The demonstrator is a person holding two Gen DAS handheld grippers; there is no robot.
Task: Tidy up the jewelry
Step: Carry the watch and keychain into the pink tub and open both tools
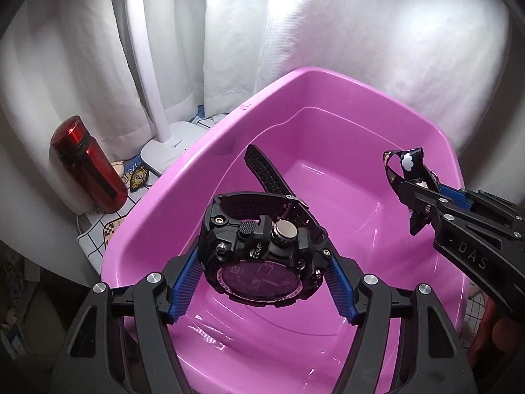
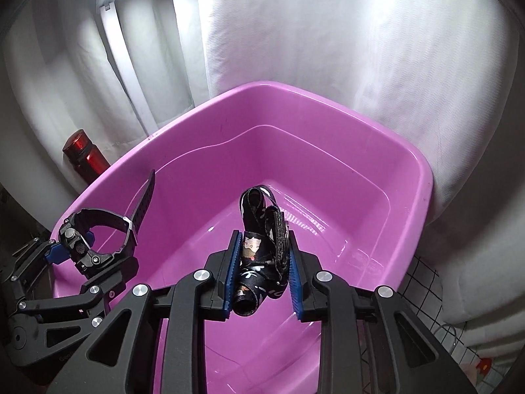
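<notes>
Watch point(image 1: 262, 259), black and chunky, clamped by its case between the blue pads of my left claw point(image 1: 262, 282), held above the pink tub point(image 1: 328, 85). My right claw point(image 2: 262, 272) is closed on a folded black printed strap point(image 2: 259, 256), also over the tub, both items off its floor.

Left wrist view: close above pink tub point(image 1: 229, 138), looking forward and down along its claw, from tub's left side. Right wrist view: same close downward aim, from the right. Shared: tub interior, white curtain point(image 2: 328, 32), red bottle point(image 1: 88, 167), each other's claw
</notes>
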